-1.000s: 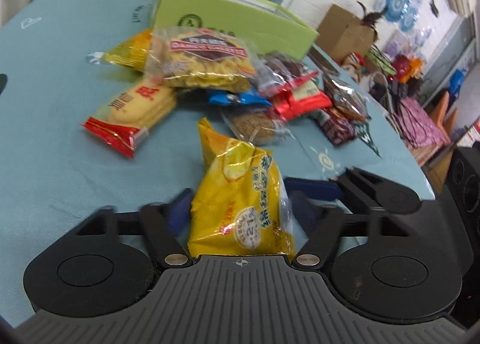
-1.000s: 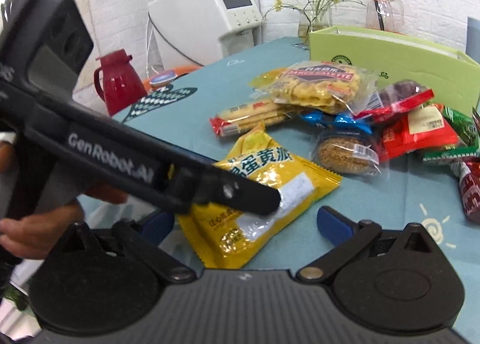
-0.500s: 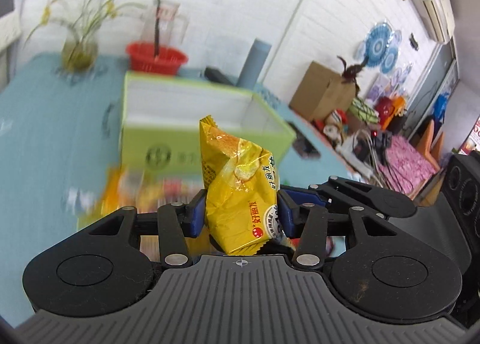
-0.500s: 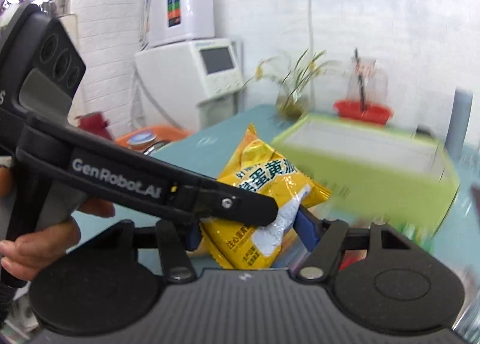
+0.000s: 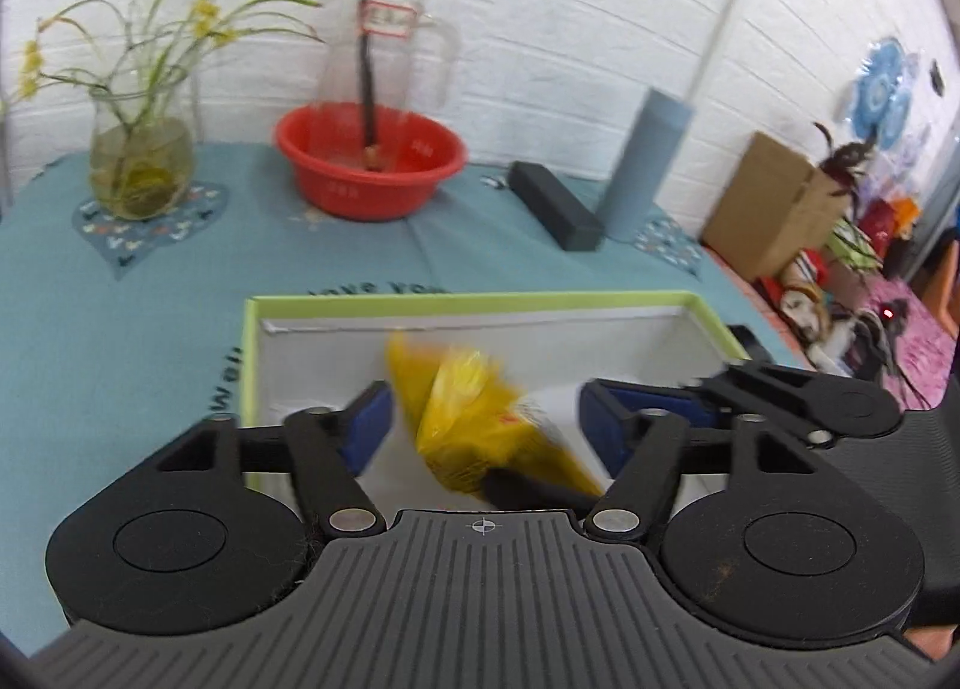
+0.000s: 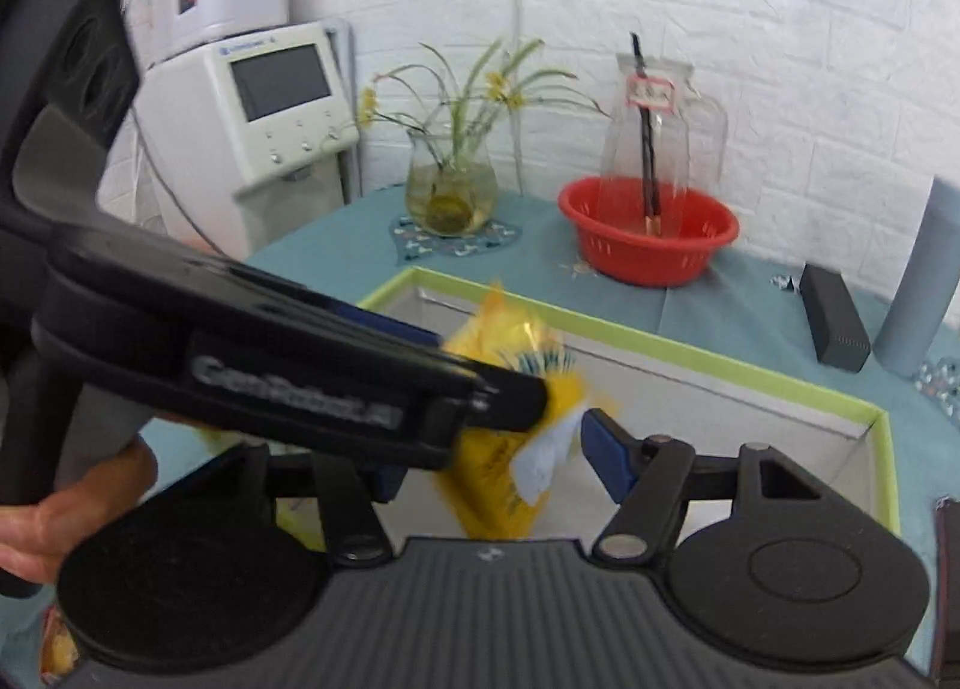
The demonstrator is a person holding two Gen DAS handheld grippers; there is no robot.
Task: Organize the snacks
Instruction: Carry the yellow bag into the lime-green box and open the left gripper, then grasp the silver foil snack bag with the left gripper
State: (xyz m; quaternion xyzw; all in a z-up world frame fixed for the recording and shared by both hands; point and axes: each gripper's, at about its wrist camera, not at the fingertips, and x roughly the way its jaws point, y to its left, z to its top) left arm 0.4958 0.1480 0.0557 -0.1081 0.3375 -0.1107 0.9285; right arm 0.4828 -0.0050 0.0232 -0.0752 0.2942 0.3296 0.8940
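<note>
A yellow snack bag [image 5: 480, 419], blurred with motion, hangs over the white inside of the green box [image 5: 480, 302]. My left gripper [image 5: 489, 413] is above the box with its jaws opening, and its blue pads stand clear of the bag on both sides. My right gripper [image 6: 495, 461] has the same bag [image 6: 498, 479] between its jaws, which are also opening. The bag looks loose there. One of the left gripper's fingers [image 6: 360, 389] crosses the right wrist view and hides the right gripper's left pad. The green box [image 6: 660, 341] holds nothing else that I can see.
Behind the box on the teal tablecloth stand a red basin [image 5: 369, 167] with a glass jug, a vase of plants [image 5: 141, 161], a black case [image 5: 555, 206] and a grey-blue cylinder [image 5: 648, 161]. A white machine [image 6: 270, 107] stands off the table's left. A hand [image 6: 36, 533] holds the left gripper.
Both grippers closed on the yellow bag, lifted it from the table and carried it over the green box. The left jaws have now spread wide and the bag is slipping down.
</note>
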